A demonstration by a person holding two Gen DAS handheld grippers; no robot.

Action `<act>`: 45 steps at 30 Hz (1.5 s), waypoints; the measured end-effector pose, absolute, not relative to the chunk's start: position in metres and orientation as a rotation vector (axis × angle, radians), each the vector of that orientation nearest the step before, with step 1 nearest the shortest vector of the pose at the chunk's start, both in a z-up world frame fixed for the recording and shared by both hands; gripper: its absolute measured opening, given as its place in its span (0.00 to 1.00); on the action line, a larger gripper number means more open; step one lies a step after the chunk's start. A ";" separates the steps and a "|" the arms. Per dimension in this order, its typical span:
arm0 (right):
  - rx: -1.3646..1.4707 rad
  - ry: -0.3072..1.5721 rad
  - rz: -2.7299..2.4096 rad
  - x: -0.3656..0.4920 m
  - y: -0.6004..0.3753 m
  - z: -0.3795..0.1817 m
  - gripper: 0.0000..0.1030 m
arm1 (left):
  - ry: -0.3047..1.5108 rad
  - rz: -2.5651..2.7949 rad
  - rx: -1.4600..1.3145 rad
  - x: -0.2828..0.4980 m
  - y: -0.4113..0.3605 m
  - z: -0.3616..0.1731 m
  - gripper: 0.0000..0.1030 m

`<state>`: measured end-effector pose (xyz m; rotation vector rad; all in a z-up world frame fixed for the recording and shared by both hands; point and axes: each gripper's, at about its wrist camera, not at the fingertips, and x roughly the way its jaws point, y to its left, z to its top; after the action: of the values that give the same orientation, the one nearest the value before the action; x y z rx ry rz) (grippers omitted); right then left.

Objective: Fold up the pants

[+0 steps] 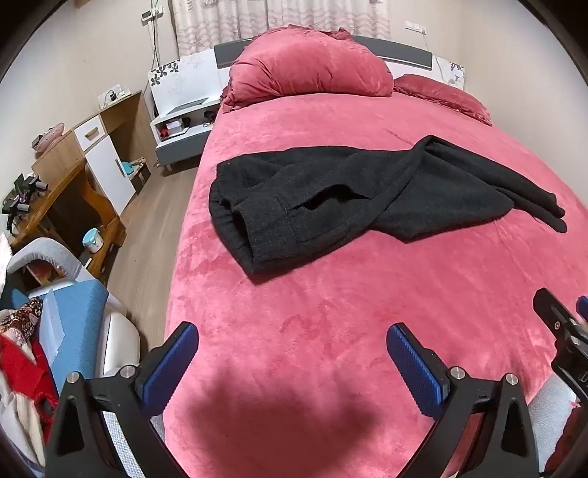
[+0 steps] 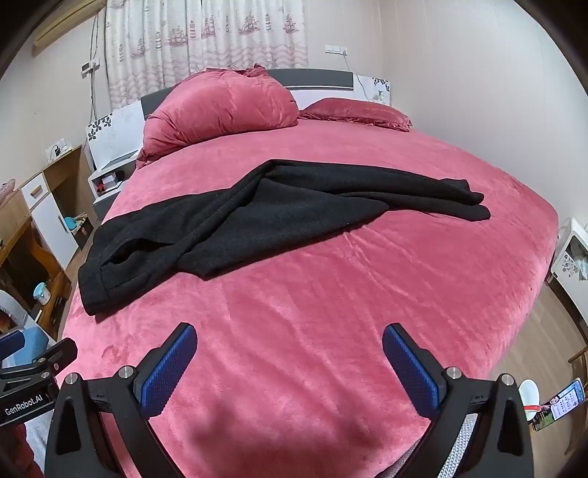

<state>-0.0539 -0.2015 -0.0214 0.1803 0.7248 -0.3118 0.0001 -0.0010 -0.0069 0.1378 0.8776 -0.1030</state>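
A bedroom with sailboat-print curtains (image 2: 205,33) and a wide bed (image 2: 330,312) under a plush pink-red cover, two matching pillows (image 1: 308,66) stacked against the grey headboard (image 2: 312,78). A wooden desk (image 1: 73,191) and a white nightstand (image 1: 180,125) stand along the bed's left side.

From where I sit at the controls, the black knit pants (image 1: 330,198) lie crosswise in the middle of the bed, well apart from both tools. The waistband end is toward the bed's left edge, and the legs run off to the right, one crossing loosely over the other, with rumples near the seat. Nothing has been squared or doubled over: I judge the folding not yet begun.

My left gripper (image 1: 292,364) hovers over the near end of the bed with its blue-padded jaws spread wide and nothing between them. My right gripper (image 2: 290,362) hangs alongside it, likewise spread wide and empty; a part of it shows at the right edge of the left wrist view.

All of the work appears to be ahead: straightening the legs so that they lie one on the other, smoothing the seat, then bringing the cuffs toward the waistband.
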 end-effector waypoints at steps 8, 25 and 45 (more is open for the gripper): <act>0.189 0.734 -0.311 -0.052 -0.203 -0.024 1.00 | 0.867 -0.106 0.136 -0.001 -0.003 -0.006 1.00; 0.204 0.765 -0.347 -0.049 -0.212 -0.032 1.00 | 1.097 -0.296 -0.019 0.015 -0.001 -0.038 1.00; 0.302 0.895 -0.354 -0.032 -0.279 -0.081 0.93 | 1.044 -0.331 0.060 0.061 0.005 -0.061 1.00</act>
<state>-0.0324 -0.2793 -0.0809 0.3018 0.8946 -0.3543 0.0611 0.0052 -0.0614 0.0602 1.0444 -0.3307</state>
